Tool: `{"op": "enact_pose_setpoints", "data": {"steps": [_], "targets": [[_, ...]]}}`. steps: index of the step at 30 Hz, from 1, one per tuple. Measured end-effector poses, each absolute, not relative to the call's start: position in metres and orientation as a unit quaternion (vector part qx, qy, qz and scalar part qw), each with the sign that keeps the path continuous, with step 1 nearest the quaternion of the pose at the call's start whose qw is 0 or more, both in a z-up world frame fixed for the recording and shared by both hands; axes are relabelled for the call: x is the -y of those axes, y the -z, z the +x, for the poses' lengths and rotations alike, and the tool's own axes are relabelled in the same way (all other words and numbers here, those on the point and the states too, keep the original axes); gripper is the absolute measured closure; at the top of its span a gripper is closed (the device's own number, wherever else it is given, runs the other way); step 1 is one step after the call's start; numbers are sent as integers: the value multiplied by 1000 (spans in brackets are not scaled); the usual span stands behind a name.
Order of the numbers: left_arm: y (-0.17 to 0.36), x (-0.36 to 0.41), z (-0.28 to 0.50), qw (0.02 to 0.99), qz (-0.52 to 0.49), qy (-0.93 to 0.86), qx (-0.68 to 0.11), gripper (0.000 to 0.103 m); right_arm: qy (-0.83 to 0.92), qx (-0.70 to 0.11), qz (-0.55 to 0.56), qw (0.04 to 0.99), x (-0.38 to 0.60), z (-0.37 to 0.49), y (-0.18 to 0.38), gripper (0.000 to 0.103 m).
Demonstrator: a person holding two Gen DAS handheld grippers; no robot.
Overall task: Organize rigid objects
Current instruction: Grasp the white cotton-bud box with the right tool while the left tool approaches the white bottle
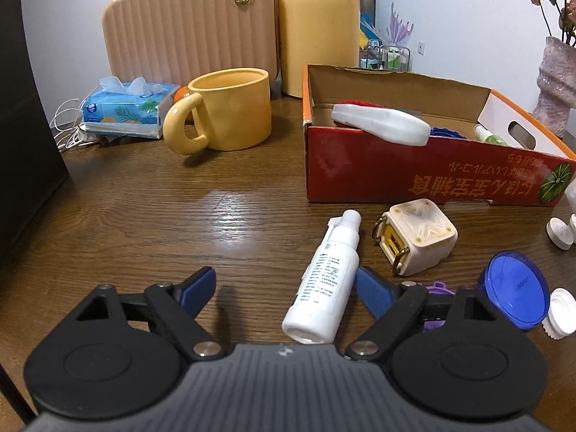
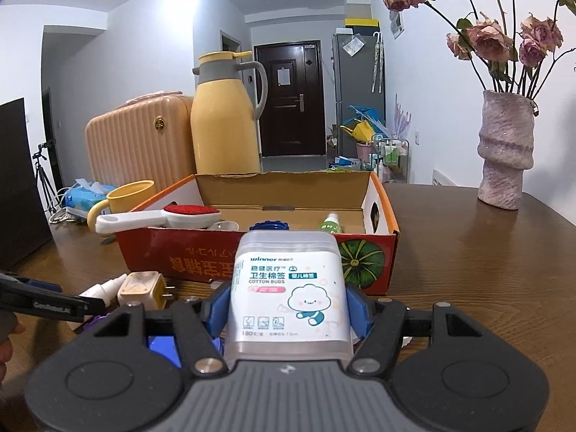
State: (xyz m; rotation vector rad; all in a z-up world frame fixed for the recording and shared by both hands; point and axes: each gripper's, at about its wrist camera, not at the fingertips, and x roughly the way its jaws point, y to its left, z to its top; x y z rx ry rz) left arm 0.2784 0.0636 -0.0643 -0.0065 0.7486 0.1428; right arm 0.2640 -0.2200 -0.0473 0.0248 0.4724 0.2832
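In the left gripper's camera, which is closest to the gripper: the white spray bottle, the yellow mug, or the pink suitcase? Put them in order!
From the left gripper, nearest first:
1. White spray bottle: lying on the table between the open fingers, close by the right one.
2. Yellow mug: standing farther back, left of the red box.
3. Pink suitcase: upright at the very back, behind the mug.

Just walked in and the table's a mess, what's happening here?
A person is sorting small items into a cardboard box. The right hand-held gripper is shut on a cotton bud box, held in front of the cardboard box. The left hand-held gripper is open around a white spray bottle lying on the table, not yet gripped.
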Motion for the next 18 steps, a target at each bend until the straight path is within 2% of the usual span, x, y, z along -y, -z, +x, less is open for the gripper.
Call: {"op": "enact_pose_setpoints", "data": {"steps": [6, 8, 9, 11, 18], "targets": [[68, -61, 280, 929, -4, -57, -367, 33, -137, -233, 14, 963, 220, 262, 48, 39], [67, -60, 278, 930, -6, -43, -364, 46, -136, -234, 14, 963, 220, 262, 49, 39], [67, -59, 277, 931, -5, -35, -362, 57, -135, -234, 14, 963, 220, 262, 50, 39], [66, -54, 275, 933, 3, -25, -358, 71, -135, -236, 14, 962, 220, 263, 50, 39], [67, -46, 269, 936, 30, -32, -350, 72, -136, -237, 14, 962, 220, 262, 53, 39]]}}
